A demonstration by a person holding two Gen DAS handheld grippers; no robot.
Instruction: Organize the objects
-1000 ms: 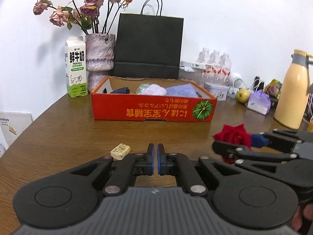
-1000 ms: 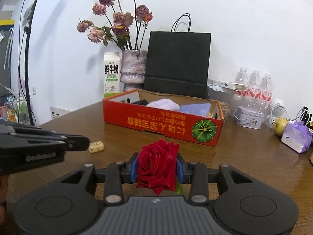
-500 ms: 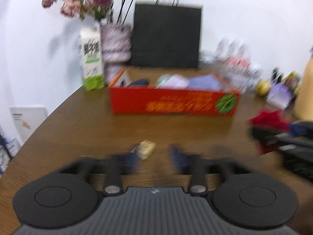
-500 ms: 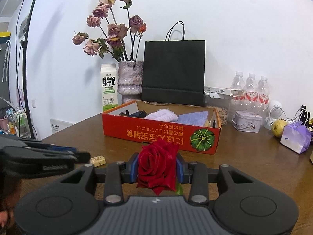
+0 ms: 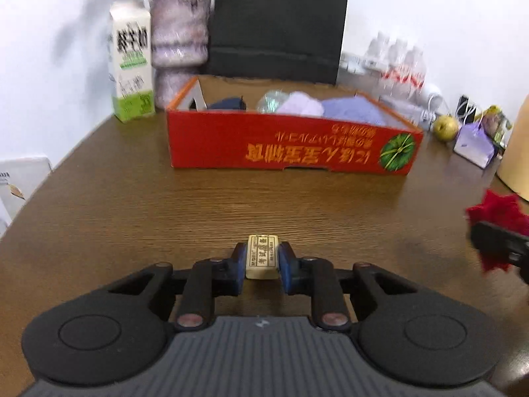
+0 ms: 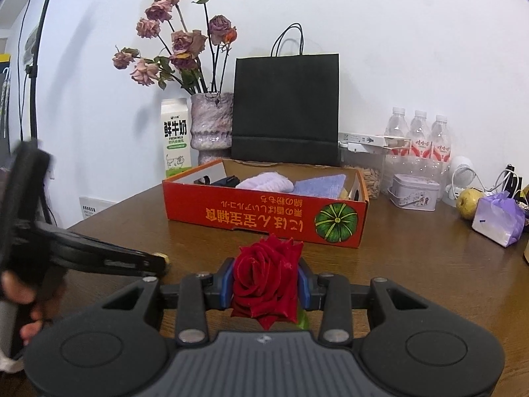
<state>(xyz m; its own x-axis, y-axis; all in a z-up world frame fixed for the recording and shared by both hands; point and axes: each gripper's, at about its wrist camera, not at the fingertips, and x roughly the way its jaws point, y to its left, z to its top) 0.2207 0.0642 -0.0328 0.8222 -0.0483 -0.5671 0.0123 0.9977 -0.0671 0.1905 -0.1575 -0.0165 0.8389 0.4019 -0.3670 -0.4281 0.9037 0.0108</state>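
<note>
Red cardboard box [image 5: 291, 144] stands in the middle of the wooden counter [image 5: 132, 205] and already holds some soft things: a pale purple cloth [image 5: 301, 106], a blue-violet cloth [image 5: 355, 110], a dark item at its left end, and something shiny that is too blurred to name. So part of the organizing looks done. Two loose things are not yet in the box, and each is in one tool.

The left tool [image 5: 261, 258] is low over the counter, well in front of the box and pointing toward it. Its blue pads [image 5: 238, 261] stand on both sides of a small cream eraser [image 5: 262, 256] with printed characters. The pads seem to touch the eraser's sides, so it is probably gripped, but the picture does not show if the eraser is lifted or rests on the wood.

The right tool [image 6: 266, 284] is closed on a red rose [image 6: 266, 273], the flower head squeezed between its pads, with a bit of green leaf below. It is held level, pointing at the front wall of the box [image 6: 264, 211], to the right of the left tool [image 6: 155, 259].

Judging from this, what is left is to carry the eraser and the rose over the box wall and release them inside. The milk carton [image 6: 175, 142], vase [image 6: 211, 122] and black paper bag [image 6: 286, 109] behind the box look like background.
</note>
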